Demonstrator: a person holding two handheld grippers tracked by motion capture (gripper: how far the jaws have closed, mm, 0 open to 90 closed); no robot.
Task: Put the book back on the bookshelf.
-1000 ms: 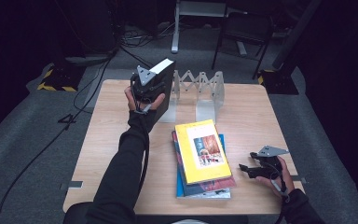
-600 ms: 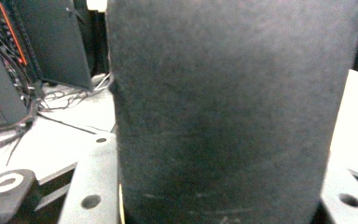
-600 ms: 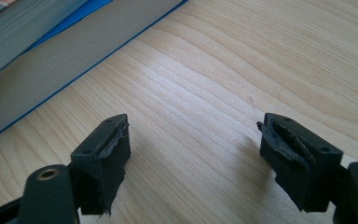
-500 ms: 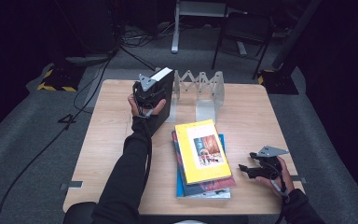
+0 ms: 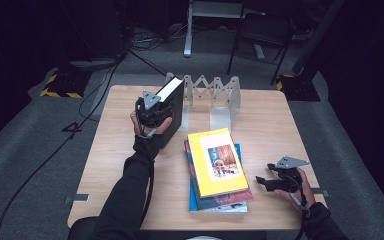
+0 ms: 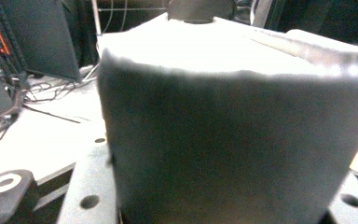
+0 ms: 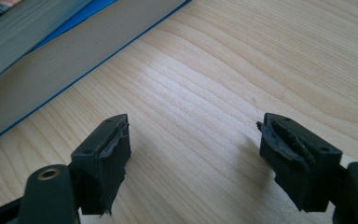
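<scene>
High view looks down on a pale wooden tabletop [image 5: 130,150]; the left hand-held gripper [image 5: 152,112] grips a thick black book [image 5: 172,107], which stands upright on its lower edge near the far left part of the tabletop, its white page edges turned up and its far end just beside the left end of a silver accordion-style book rack [image 5: 215,97] (whether book and rack touch, I cannot tell); the person's gloved left hand [image 5: 147,130] sits behind the gripper, the dark sleeve running down to the bottom edge. Left gripper view sits close up against the same black book [image 6: 233,140], blurred, its dark cover between the jaws and the bright page edges above, so the jaws are clamped on it at about the book's thickness. Near the middle of the tabletop lies a flat stack of books [image 5: 217,175], a yellow-covered book [image 5: 215,160] on top, a blue one at the bottom. The right hand-held gripper [image 5: 267,181] rests low at the near right corner, pointing toward the stack and a little apart from it; right gripper view shows its two black pads [image 7: 107,158] spread wide with bare wood between them (nothing held), and the stack's page edges and blue bottom cover [image 7: 65,51] across the upper left.
</scene>
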